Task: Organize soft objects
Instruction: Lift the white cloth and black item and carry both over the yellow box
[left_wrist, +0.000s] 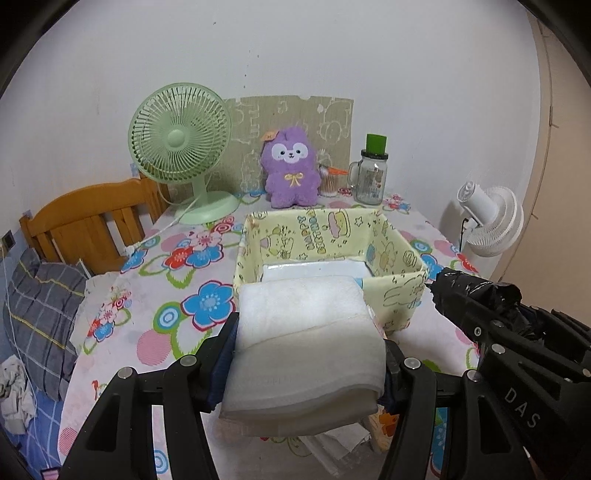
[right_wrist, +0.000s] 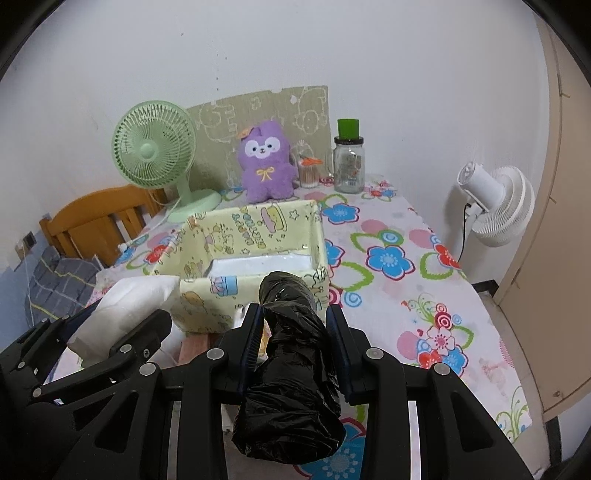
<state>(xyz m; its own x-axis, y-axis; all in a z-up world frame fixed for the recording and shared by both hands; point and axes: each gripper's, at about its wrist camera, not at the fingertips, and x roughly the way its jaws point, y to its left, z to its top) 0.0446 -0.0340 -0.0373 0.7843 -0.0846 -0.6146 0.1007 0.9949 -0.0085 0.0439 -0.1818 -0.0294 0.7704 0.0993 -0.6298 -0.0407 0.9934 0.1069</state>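
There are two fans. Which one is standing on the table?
The green fan, next to the purple plush toy, stands on the flowered table. The white fan is off the table's right edge, beside the wall.

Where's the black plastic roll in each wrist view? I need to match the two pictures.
Left wrist: black plastic roll at the right edge, beside the yellow box.
Right wrist: bottom centre, clamped in the right hand-held gripper, tip before the box's near wall.
Shared landmark: purple plush toy against the back wall.
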